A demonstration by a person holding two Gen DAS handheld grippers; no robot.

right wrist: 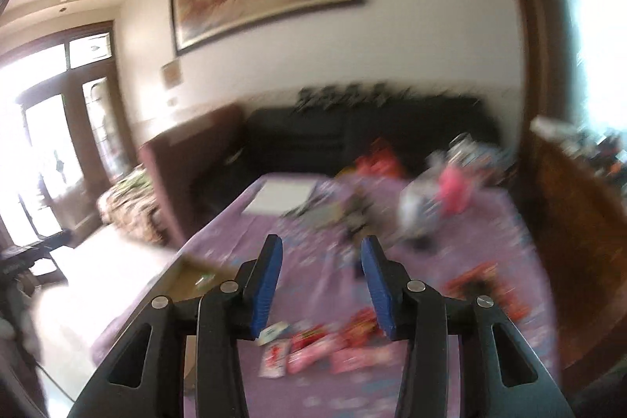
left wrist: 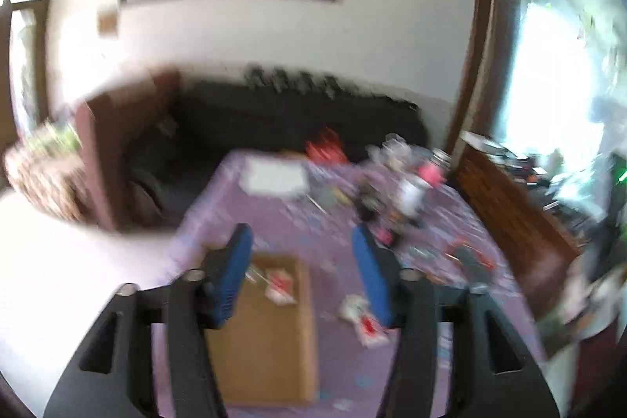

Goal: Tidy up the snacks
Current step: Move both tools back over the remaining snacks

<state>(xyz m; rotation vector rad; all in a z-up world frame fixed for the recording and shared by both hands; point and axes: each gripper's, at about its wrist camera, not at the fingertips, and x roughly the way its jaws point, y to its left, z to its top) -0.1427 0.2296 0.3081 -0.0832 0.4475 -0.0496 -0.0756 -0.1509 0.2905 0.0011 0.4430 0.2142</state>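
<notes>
Both views are blurred by motion. My left gripper (left wrist: 301, 237) is open and empty above a purple-clothed table (left wrist: 313, 222). Below it lies a brown cardboard box (left wrist: 270, 332) with a white-and-red snack packet (left wrist: 280, 286) inside. Another white-and-red packet (left wrist: 362, 318) lies on the cloth right of the box. My right gripper (right wrist: 321, 249) is open and empty above the same table (right wrist: 313, 261). Red and pink snack packets (right wrist: 333, 347) lie under it. An orange-red packet (right wrist: 482, 286) lies to the right. The box corner (right wrist: 188, 273) shows at the left.
A white sheet (left wrist: 274, 177) lies at the table's far end. A clutter of bottles, a pink item (left wrist: 429, 171) and red bags (left wrist: 325, 145) stands at the far right. A black sofa (left wrist: 294, 116) is behind. A wooden cabinet (left wrist: 509, 206) stands to the right.
</notes>
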